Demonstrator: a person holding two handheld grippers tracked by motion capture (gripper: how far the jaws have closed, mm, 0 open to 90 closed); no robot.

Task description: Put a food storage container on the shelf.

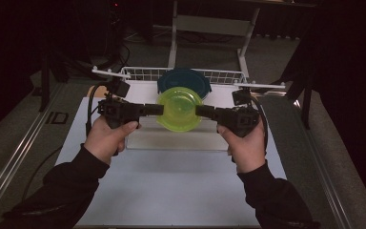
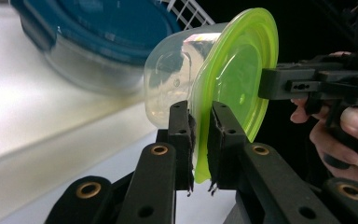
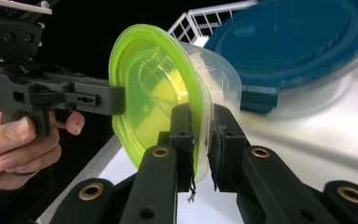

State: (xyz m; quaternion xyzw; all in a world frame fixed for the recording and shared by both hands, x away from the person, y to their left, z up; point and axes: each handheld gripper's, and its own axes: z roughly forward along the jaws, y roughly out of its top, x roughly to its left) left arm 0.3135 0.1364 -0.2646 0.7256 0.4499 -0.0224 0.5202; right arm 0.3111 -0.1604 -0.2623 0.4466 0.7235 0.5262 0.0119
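Observation:
A clear plastic tub (image 2: 170, 86) with a lime-green lid (image 1: 179, 109) hangs above the table between both grippers. My left gripper (image 2: 201, 140) is shut on the lid's rim on one side, and its tip shows in the high view (image 1: 161, 109). On the opposite side my right gripper (image 3: 201, 140) is shut on the rim as well (image 1: 198, 110). The green lid (image 3: 147, 84) faces the person. In each gripper view the other gripper shows on the far rim: the right gripper (image 2: 272, 84) and the left gripper (image 3: 114, 100).
A larger tub with a dark blue lid (image 1: 184, 80) stands just behind the held one, against a white wire rack (image 1: 138, 74) at the table's far edge. A pale flat board (image 1: 171, 140) lies below the held tub. White tabletop (image 1: 171, 191) spreads toward the person.

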